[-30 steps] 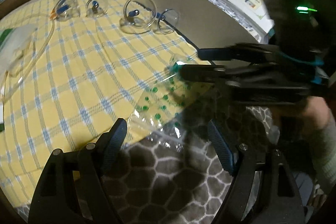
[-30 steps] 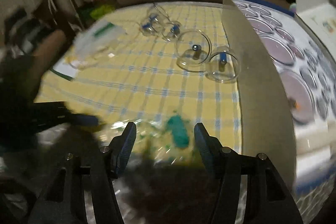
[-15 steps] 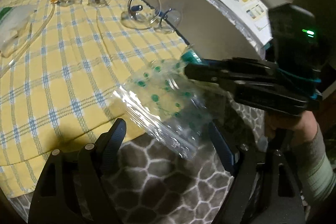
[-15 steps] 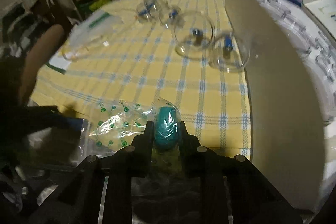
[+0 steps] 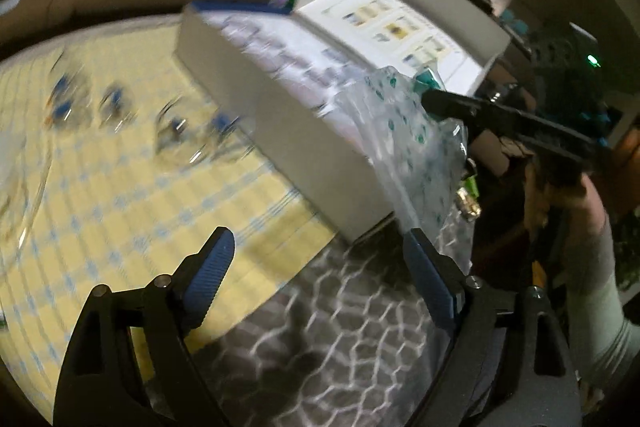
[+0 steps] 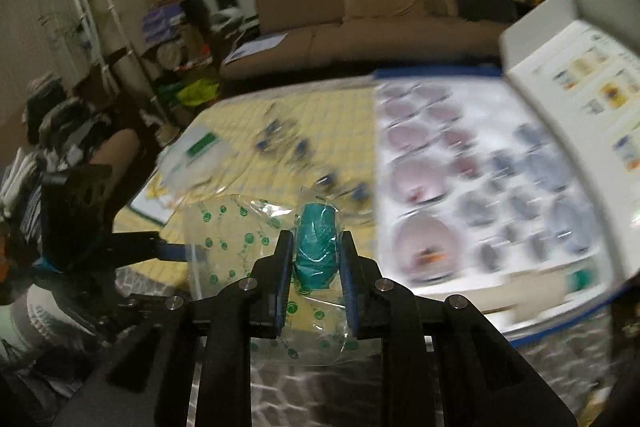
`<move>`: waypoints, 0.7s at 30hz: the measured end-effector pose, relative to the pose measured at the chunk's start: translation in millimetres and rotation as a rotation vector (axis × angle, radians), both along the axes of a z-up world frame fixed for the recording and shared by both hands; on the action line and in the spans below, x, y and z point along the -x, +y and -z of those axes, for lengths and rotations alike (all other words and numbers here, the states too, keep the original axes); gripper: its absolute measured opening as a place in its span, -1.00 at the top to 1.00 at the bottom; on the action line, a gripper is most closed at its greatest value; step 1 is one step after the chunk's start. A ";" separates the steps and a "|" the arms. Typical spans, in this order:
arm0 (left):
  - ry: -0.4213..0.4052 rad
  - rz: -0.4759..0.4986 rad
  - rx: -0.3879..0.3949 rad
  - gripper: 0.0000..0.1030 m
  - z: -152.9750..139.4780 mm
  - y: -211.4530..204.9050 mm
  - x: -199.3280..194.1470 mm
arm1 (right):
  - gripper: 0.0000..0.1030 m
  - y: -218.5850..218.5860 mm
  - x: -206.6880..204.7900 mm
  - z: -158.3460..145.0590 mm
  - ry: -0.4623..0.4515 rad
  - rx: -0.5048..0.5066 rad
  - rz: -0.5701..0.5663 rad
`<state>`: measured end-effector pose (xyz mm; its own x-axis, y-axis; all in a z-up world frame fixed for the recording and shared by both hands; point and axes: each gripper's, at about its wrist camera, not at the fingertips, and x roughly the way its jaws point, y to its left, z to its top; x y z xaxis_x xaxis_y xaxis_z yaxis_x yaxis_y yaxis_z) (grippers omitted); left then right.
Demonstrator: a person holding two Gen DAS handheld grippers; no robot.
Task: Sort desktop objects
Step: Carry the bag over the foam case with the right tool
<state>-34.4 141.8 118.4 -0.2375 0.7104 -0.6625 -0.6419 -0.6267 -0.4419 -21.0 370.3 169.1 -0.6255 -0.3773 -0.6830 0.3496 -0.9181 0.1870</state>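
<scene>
Our right tool (image 6: 314,255) clamped on teal roll (image 6: 316,247) inside dotted bag (image 6: 224,227), held w/ box (image 6: 460,211) alongside; left tool (image 5: 316,279) apart, empty.

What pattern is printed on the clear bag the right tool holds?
Small green dots and swirls on the clear plastic bag, clearest in the right wrist view.

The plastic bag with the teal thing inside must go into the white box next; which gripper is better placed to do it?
The right gripper. It is shut on the plastic bag, held up beside the open white box. The left gripper is open, holds nothing, and sits lower, at the table edge.
</scene>
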 end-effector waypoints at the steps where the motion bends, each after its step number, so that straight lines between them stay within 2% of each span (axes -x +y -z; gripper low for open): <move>1: 0.016 0.019 -0.001 -0.66 -6.7 11.5 1.3 | 0.58 15.5 4.8 -6.0 0.000 -0.021 0.027; 6: 0.061 0.089 0.009 -0.66 -25.7 63.5 7.0 | 0.58 83.9 33.1 -7.2 -0.048 -0.054 0.148; 10: 0.076 0.129 0.048 -0.66 -28.8 101.5 11.5 | 0.58 124.8 58.1 16.8 -0.106 -0.044 0.215; 15: 0.084 0.149 0.086 -0.66 -25.5 136.6 21.9 | 0.57 148.9 76.6 41.6 -0.151 -0.084 0.272; 17: 0.077 0.157 0.087 -0.66 -23.8 148.2 24.9 | 0.43 154.3 81.8 48.6 -0.156 -0.117 0.295; 18: 0.076 0.160 0.089 -0.66 -22.5 151.0 25.1 | 0.26 155.7 83.0 51.8 -0.165 -0.127 0.300; 19: 0.076 0.165 0.096 -0.66 -21.1 155.0 25.0 | 0.18 156.6 82.8 53.5 -0.170 -0.127 0.299; 21: 0.084 0.176 0.109 -0.66 -19.6 160.0 22.6 | -0.01 156.2 76.2 49.7 -0.136 -0.132 0.307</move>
